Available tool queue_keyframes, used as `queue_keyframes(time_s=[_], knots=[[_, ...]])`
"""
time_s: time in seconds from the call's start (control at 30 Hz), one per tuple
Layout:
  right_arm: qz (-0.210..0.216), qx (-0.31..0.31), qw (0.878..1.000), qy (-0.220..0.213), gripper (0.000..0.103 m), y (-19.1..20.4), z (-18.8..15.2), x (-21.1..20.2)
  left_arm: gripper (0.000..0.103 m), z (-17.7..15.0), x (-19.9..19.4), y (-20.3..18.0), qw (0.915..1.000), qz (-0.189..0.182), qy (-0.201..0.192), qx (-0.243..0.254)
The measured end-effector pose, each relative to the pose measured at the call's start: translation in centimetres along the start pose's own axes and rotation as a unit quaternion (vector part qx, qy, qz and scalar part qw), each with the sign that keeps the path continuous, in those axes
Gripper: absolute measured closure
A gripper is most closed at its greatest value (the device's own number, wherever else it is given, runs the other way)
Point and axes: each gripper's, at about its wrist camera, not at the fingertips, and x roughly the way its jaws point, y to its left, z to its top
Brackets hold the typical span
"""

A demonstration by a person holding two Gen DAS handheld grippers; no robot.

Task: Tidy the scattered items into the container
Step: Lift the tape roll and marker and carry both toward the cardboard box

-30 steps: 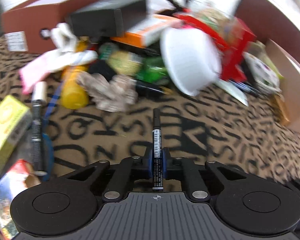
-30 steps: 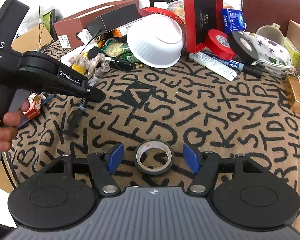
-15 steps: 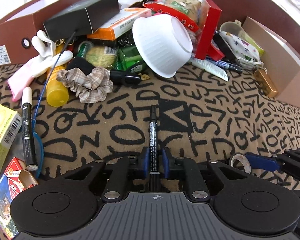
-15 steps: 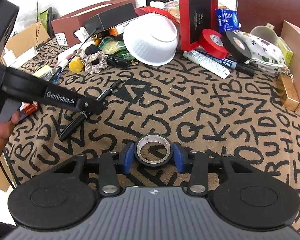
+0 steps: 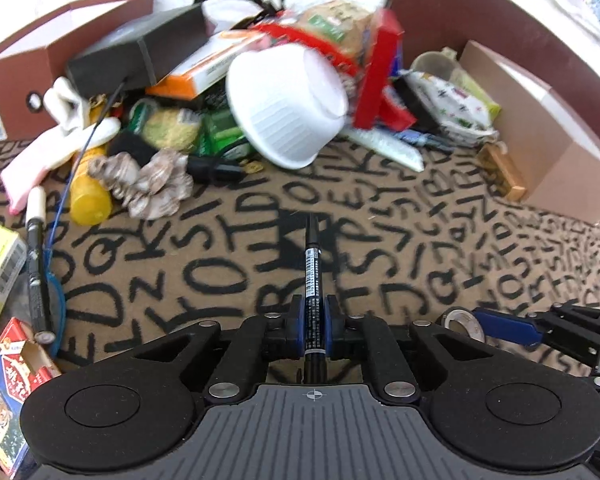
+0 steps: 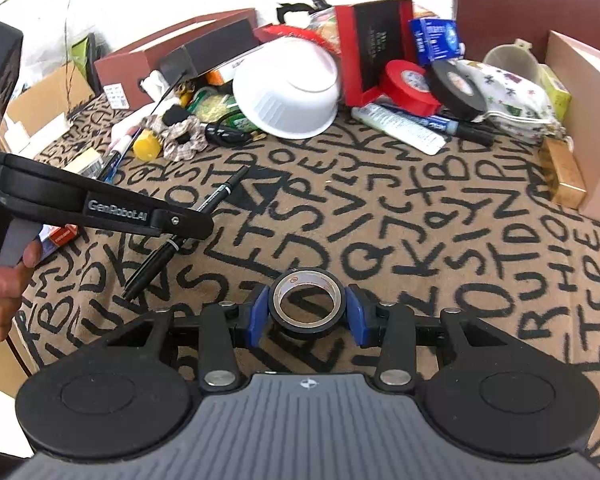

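On the lettered cloth [image 6: 400,216], near edge, both tongs were loaded. Left gripper [image 5: 314,330] was clamped on a black pen [image 5: 311,280] held near its back end, tip pointing far toward the clutter. Right gripper [image 6: 306,314] had its pads pressed on either side of a tape roll [image 6: 306,304]; its jaws had just been closing onto it. Judgement: pen is light, stiff and smooth, so it may pivot or slip; a hold nearer mid-barrel would be steadier. Roll is light and rigid, round, could squirt out if squeezed off-centre; across the full width is right. Far side was crowded: white bowl [image 6: 288,88], red box [image 6: 374,46], other tapes. Brown box [image 6: 584,120] stood far right, another box [image 5: 56,64] far left. Middle cloth was open; grippers sat near each other, so lift apart.
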Motion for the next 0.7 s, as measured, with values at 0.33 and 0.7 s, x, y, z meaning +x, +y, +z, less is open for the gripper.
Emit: queue_keyframes(time_s=[0.33, 0.7], knots=[[-0.035, 0.02, 0.997, -0.064, 0.057, -3.6, 1.7, -4.2, 0.098, 4.3, -1.1, -6.8, 0.9949, -0.083, -0.032, 0.048], [-0.114, 0.039, 0.984, -0.128, 0.057, -11.1, 4.7, -8.9, 0.098, 11.1, 0.2, -17.1, 0.9814, -0.15, -0.062, 0.103]])
